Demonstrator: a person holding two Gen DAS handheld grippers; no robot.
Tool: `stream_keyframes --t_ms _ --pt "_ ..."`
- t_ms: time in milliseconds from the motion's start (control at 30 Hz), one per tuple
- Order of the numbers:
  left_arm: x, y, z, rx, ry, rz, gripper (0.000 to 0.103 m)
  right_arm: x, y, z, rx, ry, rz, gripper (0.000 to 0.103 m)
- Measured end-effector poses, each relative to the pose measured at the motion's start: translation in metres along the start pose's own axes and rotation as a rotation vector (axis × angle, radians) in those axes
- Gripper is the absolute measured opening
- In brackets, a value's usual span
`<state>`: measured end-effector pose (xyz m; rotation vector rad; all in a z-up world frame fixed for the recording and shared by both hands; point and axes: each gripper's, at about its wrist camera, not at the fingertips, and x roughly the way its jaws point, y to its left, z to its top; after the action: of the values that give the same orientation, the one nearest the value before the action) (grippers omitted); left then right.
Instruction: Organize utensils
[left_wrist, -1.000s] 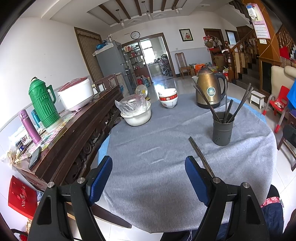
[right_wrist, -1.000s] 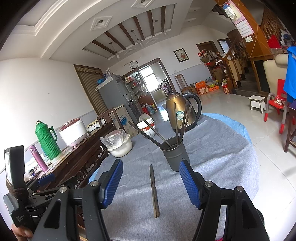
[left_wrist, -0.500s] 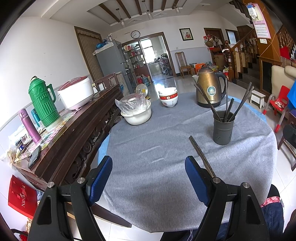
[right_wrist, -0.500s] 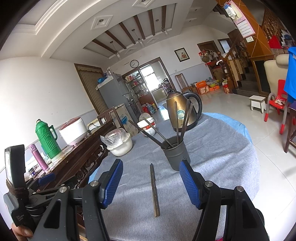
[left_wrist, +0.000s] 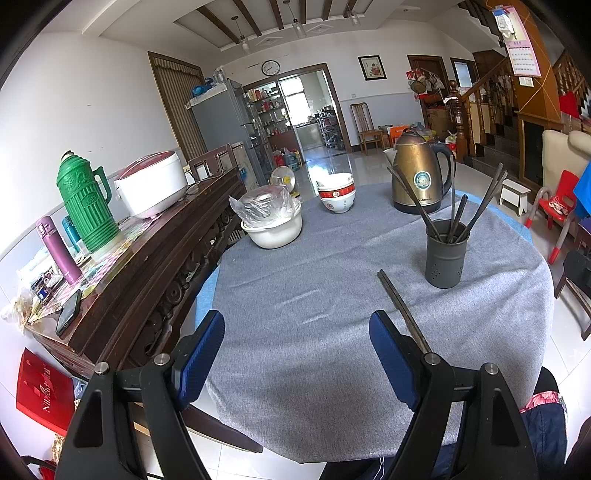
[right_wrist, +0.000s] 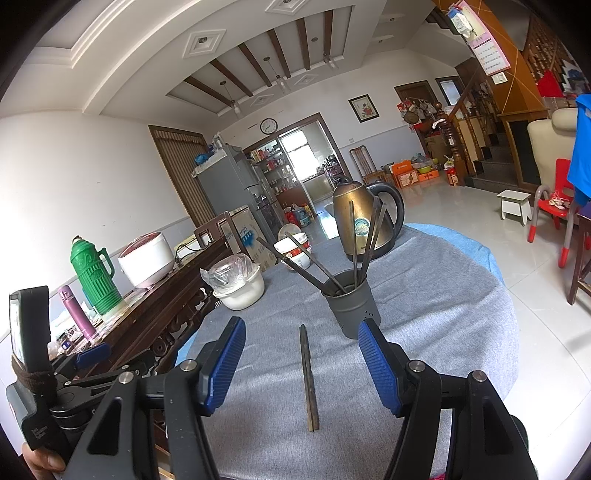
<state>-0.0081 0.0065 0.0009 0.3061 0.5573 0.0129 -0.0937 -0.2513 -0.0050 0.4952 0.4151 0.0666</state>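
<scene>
On the bench (left_wrist: 332, 288), a loose chopstick (right_wrist: 308, 376) beside the holder (right_wrist: 351, 308), its near end hidden behind the left tool (left_wrist: 295, 354); both tools, including the right tool (right_wrist: 301, 365), gape empty, unchanged.

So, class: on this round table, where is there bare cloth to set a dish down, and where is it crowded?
Bare cloth spreads from the left gripper to the white basin, left of the loose chopsticks. The right edge beyond the holder is also bare. The far side is crowded with the basin, bowls and kettle.
</scene>
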Motion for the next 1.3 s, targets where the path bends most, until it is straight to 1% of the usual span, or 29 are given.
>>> stream_keyframes --t_ms 800,1133,1300 --pt "0.0 0.0 0.0 0.0 0.002 0.0 0.081 0.002 0.002 -0.003 -0.006 0.005 0.0 0.068" --pt "0.015 -0.007 0.01 0.014 0.016 -0.013 0.081 0.012 -0.01 -0.004 -0.001 0.032 -0.011 0.068" --pt "0.036 -0.013 0.011 0.023 0.065 -0.031 0.081 0.025 -0.022 -0.006 0.019 0.069 -0.025 0.068"
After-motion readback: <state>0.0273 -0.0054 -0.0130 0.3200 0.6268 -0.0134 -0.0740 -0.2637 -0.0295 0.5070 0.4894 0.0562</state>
